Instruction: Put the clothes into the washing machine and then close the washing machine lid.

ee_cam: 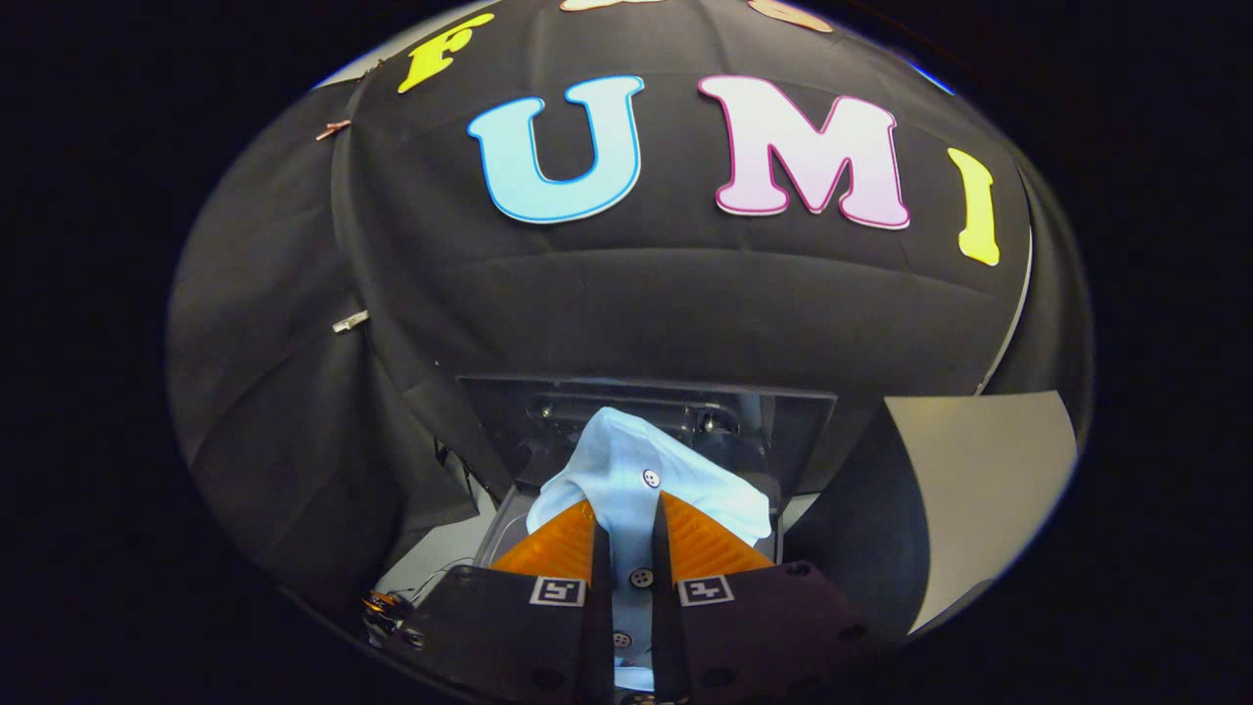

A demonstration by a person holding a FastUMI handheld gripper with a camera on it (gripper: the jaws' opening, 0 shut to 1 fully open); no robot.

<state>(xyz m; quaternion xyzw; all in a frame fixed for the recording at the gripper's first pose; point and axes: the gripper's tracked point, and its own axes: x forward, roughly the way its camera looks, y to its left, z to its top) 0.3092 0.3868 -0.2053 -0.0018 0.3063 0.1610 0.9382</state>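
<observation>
The pale blue shirt (626,480), buttoned placket facing you, is bunched and clamped between the gripper (626,524) fingers, which press on the cloth from both sides with only a narrow strip of fabric and buttons between them. It hangs lifted just ahead of the fingertips, in front of the washing machine (783,416), whose dark raised lid stands upright behind the cloth; the drum opening itself is hidden by the shirt, so you cannot confirm alignment from here. Judgement: you are mid-carry, garment not yet inside. Keep your squeeze firm, bring the bundle forward over the opening, and lower it well in before you let go, so no sleeve or hem drapes over the rim and blocks the lid. Trailing fabric below the fingers is the likely snag. A pale grey panel (979,480) stands off to the right, well apart. Writing: none legible on shirt or machine; the fingers carry square coded marker tags (558,590), not text.
</observation>
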